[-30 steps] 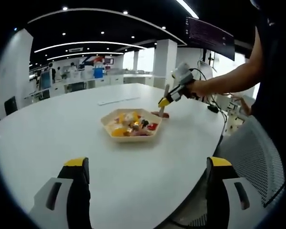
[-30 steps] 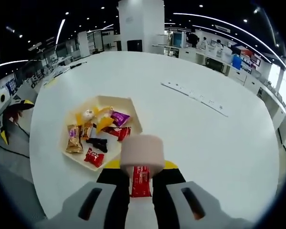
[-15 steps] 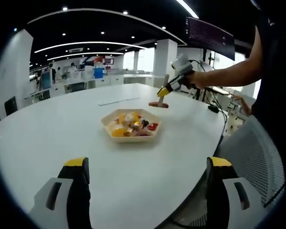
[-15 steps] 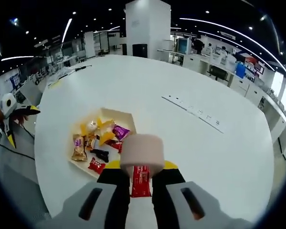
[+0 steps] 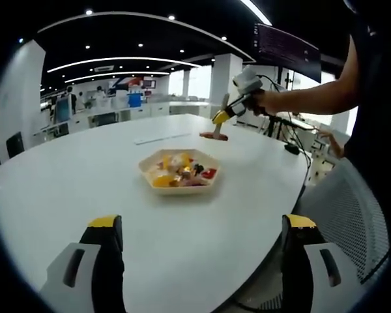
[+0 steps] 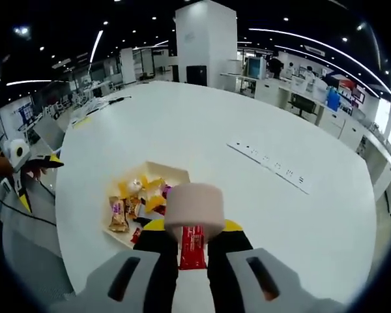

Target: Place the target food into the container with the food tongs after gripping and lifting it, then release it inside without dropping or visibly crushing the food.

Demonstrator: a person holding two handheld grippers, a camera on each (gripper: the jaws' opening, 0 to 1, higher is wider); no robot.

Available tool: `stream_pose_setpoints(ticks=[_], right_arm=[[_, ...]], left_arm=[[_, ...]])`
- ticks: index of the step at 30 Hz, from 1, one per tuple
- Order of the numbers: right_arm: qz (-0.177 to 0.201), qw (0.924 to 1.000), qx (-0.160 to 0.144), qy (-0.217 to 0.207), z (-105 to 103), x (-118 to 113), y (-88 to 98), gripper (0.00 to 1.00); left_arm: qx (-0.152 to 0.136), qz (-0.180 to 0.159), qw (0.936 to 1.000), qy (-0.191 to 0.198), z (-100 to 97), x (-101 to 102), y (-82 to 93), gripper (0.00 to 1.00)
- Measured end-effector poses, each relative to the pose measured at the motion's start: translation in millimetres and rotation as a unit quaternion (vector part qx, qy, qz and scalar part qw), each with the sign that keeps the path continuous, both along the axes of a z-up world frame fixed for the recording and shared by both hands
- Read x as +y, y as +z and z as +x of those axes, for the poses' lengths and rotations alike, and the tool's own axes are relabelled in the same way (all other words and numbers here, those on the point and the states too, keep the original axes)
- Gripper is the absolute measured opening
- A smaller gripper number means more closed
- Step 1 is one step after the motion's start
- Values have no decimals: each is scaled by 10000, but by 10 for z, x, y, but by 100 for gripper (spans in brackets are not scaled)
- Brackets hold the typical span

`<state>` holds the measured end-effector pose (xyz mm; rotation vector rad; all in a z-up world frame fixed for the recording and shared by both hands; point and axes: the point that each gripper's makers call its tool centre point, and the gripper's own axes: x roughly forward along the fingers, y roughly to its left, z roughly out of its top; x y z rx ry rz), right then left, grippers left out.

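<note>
**Red packet held above the table**

The right gripper [image 6: 193, 244] clamps wooden food tongs [image 6: 194, 212] pinching a red wrapped snack packet [image 6: 192, 248], raised beyond the beige hexagonal tray of wrapped snacks [image 5: 181, 171] on the round white table [image 5: 85, 189]. The left gripper [image 5: 199, 261] hangs wide open, holding nothing.

On the white table [image 5: 85, 182] sat a hexagonal tray [image 5: 180, 172] of wrapped snacks. Beyond it, the right gripper [image 5: 216, 122] hung above the tabletop with tongs [image 5: 219, 117] clamped on a red packet [image 5: 214, 135]. The left gripper [image 5: 202, 261] had its jaws wide apart, holding nothing.
</note>
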<state>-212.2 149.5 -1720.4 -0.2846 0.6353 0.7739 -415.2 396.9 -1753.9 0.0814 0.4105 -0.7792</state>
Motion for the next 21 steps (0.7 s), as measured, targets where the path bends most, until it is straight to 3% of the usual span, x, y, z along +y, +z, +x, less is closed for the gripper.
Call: stream_pose_setpoints(ticks=[21], right_arm=[[234,9969,-133,737,-39,882,142,16]], left_arm=[[-161,3,9998,104,39,43,47,99]])
